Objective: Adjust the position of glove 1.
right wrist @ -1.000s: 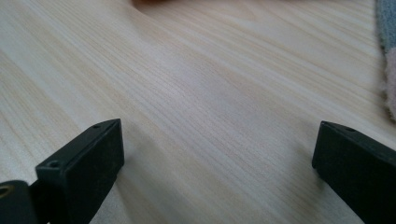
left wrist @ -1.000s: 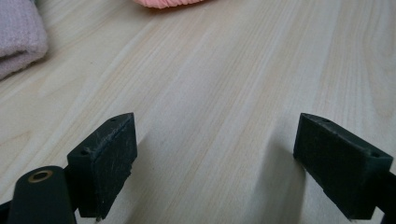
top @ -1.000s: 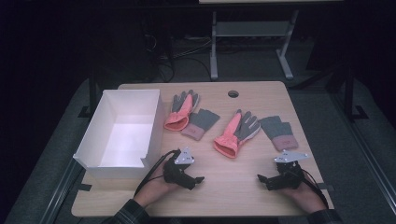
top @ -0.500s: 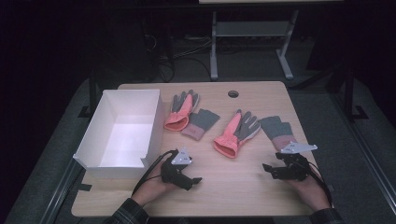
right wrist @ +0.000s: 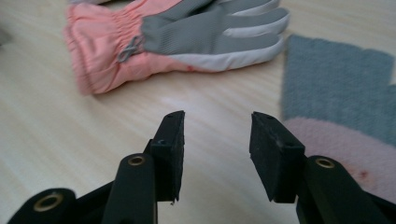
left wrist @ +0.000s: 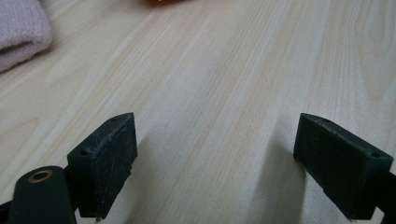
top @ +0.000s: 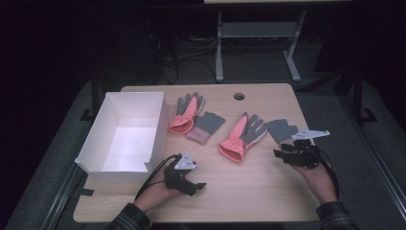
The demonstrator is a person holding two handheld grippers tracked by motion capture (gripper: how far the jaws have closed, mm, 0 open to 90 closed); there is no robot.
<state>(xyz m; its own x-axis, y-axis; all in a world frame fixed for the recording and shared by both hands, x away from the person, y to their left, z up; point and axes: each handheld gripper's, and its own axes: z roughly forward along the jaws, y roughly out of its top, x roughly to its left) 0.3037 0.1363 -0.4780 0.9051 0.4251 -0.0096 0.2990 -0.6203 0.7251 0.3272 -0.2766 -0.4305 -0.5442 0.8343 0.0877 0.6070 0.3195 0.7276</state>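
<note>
A pink-and-grey glove (top: 242,136) lies mid-table, and a grey knit glove (top: 280,129) with a pink cuff lies just right of it. My right gripper (top: 281,155) hovers at that knit glove's near end, jaws pointing left. In the right gripper view the gripper (right wrist: 217,121) has just been closing and stands part-way open, with nothing between its fingers. Beyond them lie the pink glove (right wrist: 177,37) and the knit glove (right wrist: 336,88). My left gripper (top: 197,186) rests open on bare wood (left wrist: 215,130). A second pink glove (top: 184,117) and knit glove (top: 206,125) lie farther left.
A white open box (top: 129,134) stands at the table's left side, close to my left hand. The wooden table (top: 258,191) has a round cable hole (top: 239,96) near its far edge. A pink knit cuff (left wrist: 18,32) shows at the left gripper view's top left.
My right gripper has lifted and shifted away from the near edge toward the right knit glove, and its jaws have narrowed. The left hand has stayed put.
</note>
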